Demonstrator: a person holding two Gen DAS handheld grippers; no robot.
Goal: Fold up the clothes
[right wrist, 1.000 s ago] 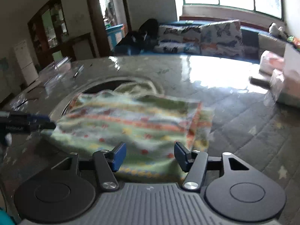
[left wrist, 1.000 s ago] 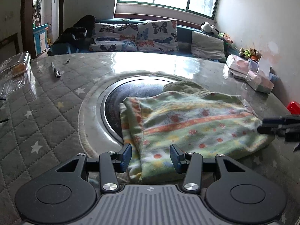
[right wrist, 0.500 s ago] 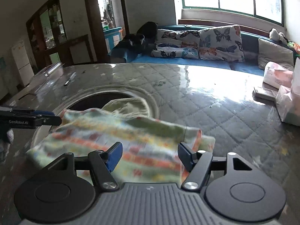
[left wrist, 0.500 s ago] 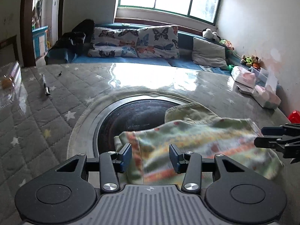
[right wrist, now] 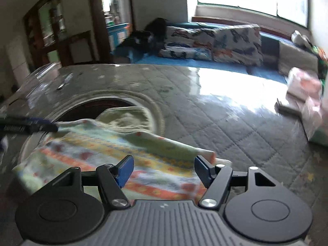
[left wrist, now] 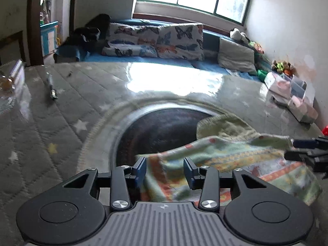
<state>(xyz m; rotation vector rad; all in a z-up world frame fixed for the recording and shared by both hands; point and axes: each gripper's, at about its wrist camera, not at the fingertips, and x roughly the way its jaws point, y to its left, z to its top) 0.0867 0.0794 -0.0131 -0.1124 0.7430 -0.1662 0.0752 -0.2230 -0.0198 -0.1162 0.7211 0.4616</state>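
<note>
Here the left gripper is held low over the near edge of the worktop, pointing forward across it. Its jaws stand apart, and the near left part of the striped garment lies between and under them; whether the fabric is actually pinched I cannot tell. The garment, pale green with orange and blue bands, is partly raised off the worktop, draped over the right side of the dark round inset. Farther left on the quilted cover lie a pen and a clear plastic box.

The right gripper is also low and level, aimed at the sofa. Its jaws are wide, the right one touching the garment's lifted corner, the cloth spread beneath the gap. In the left wrist view its dark fingers meet the garment's far right edge. At the right edge, tissue packs sit on the worktop.
</note>
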